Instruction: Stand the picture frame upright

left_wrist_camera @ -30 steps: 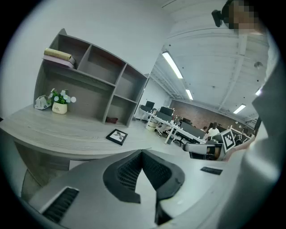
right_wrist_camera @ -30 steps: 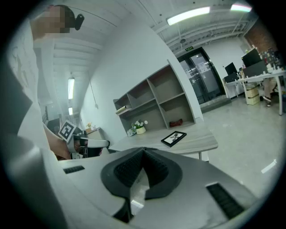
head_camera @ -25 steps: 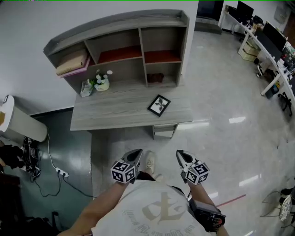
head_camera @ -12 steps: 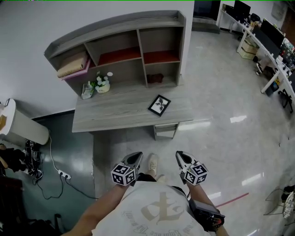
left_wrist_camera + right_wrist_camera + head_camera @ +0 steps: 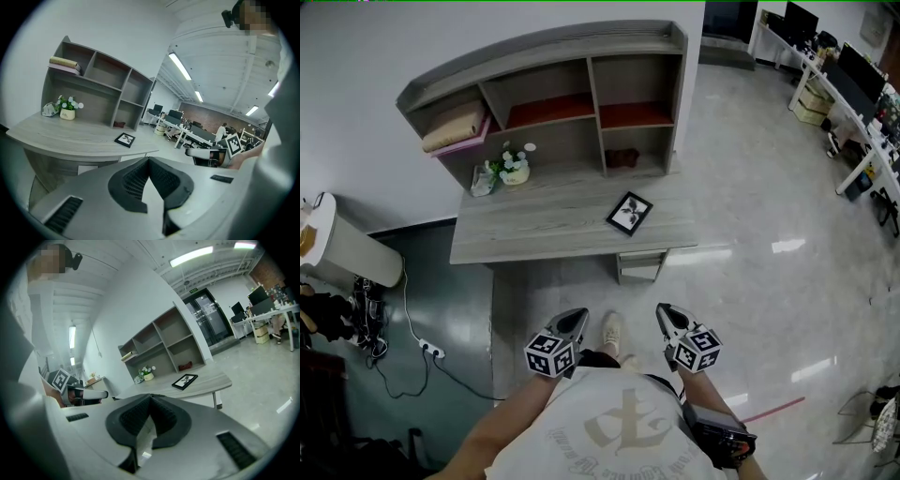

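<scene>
A black picture frame [image 5: 630, 213] with a pale print lies flat on the grey wooden desk [image 5: 544, 230], near its right front corner. It also shows in the left gripper view, picture frame [image 5: 125, 139], and in the right gripper view, picture frame [image 5: 184, 380]. Both grippers hang close to the person's body, well short of the desk, over the floor. My left gripper [image 5: 576, 320] is shut and holds nothing. My right gripper [image 5: 667, 315] is likewise shut and holds nothing. Their jaws meet in each gripper view, left gripper [image 5: 149, 162] and right gripper [image 5: 150, 400].
A shelf unit [image 5: 581, 84] stands on the desk's back, with a folded cloth [image 5: 455, 127], a small flower pot [image 5: 515, 168] and a dark object [image 5: 622, 157]. A drawer unit [image 5: 639, 267] sits under the desk. A white bin [image 5: 342, 251] and floor cables [image 5: 412, 342] lie left; office desks [image 5: 853, 103] far right.
The head view has drifted slightly, so the desk sits a bit further right in it. Both grippers stay shut at the person's body. The frame has not moved.
</scene>
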Demonstrator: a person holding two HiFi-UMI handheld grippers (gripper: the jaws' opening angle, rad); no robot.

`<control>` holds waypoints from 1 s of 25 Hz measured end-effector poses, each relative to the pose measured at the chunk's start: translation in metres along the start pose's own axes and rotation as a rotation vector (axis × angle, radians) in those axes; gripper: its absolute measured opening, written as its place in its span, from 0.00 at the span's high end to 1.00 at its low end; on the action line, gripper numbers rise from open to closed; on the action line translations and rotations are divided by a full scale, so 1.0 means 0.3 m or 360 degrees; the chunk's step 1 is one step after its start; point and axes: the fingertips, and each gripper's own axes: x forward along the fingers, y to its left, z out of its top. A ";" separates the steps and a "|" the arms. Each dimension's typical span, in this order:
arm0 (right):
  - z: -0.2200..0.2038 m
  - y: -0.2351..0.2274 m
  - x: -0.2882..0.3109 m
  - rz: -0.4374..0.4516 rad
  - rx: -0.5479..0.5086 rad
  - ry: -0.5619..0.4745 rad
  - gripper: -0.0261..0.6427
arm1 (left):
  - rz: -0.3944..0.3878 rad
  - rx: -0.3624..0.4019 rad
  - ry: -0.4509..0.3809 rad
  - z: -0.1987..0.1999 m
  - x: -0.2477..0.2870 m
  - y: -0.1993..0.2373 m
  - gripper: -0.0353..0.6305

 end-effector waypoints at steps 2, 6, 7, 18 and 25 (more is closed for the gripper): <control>0.005 0.005 0.009 0.0009 0.0001 0.0007 0.95 | 0.0016 -0.0005 -0.0007 0.007 -0.005 0.011 0.94; 0.018 0.006 0.035 0.0030 -0.0011 0.0021 0.95 | 0.0037 -0.0021 -0.0017 0.019 0.004 0.033 0.94; 0.020 0.001 0.044 0.0032 -0.0013 0.0026 0.95 | 0.0038 -0.0025 -0.0017 0.020 0.011 0.037 0.94; 0.050 -0.101 0.120 -0.0030 0.0009 0.0045 0.95 | 0.0009 -0.0069 -0.0009 0.049 0.135 0.106 0.94; 0.126 -0.189 0.180 -0.0075 0.0005 0.0035 0.95 | -0.0046 -0.0039 -0.0003 0.139 0.264 0.140 0.94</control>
